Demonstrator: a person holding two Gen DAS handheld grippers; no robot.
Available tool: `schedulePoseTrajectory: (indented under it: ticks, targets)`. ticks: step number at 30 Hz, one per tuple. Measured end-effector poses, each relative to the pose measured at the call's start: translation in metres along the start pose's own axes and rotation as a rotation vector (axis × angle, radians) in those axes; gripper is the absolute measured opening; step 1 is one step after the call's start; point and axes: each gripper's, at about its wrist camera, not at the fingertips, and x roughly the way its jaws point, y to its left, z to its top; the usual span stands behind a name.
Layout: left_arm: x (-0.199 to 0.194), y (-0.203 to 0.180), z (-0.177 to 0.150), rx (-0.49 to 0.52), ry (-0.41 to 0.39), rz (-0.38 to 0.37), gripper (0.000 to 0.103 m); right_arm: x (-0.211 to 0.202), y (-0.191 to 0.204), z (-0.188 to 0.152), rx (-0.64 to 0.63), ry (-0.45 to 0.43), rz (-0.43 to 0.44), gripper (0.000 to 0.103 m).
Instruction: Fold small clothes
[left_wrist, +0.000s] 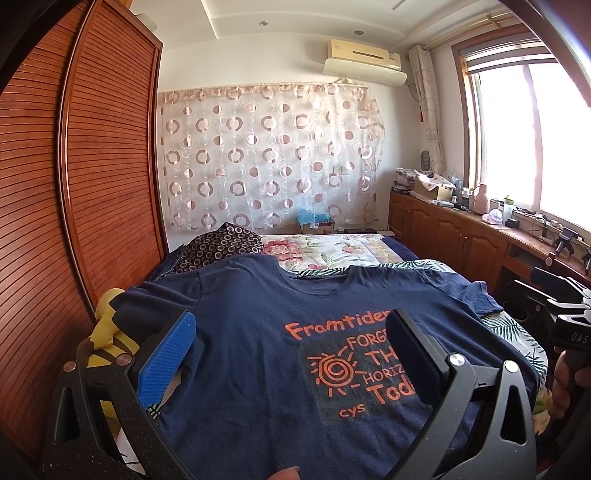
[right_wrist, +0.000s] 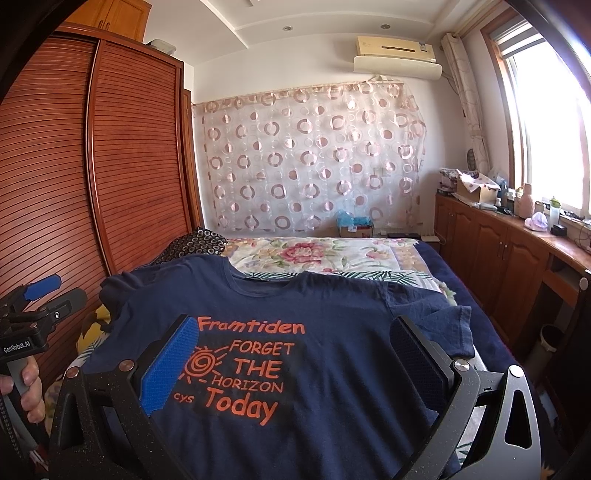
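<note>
On the bed (right_wrist: 424, 254): navy T-shirt (right_wrist: 314, 424) spread flat, print up, collar toward 12 o'clock. Left gripper (left_wrist: 291, 354) and right gripper (right_wrist: 295, 369) hover above it, jaws wide apart, holding nothing. Step judged: folding not begun; next move calls for pinching a sleeve or side edge at 3 or 9 o'clock.

Matt navy cloth T-shirt (right_wrist: 325, 424) with flat orange print, likely rubbery. Ribbed blue pads on matt, speckled black plastic fingers (right_wrist: 168, 369), shiny metal rivets. Glossy slatted wood wardrobe (right_wrist: 129, 155). Sheer patterned curtain (right_wrist: 314, 158). Smooth floral cloth on bed (right_wrist: 317, 254).
</note>
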Motion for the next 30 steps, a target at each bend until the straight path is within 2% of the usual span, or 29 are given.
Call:
schedulePoseTrajectory:
  ticks: [17,26,30]
  targets:
    - [0.002,0.004,-0.001,0.001,0.015,-0.007,0.103,0.006,-0.001,-0.002,-0.005,0.008,0.025,0.103]
    - [0.026,0.03,-0.016,-0.018,0.064,0.018,0.103,0.029,-0.002,-0.002,-0.021,0.055,0.047,0.103]
    - [0.034,0.044,-0.022,-0.036,0.059,0.047,0.103,0.04,-0.003,0.001,-0.032,0.073,0.057,0.103]
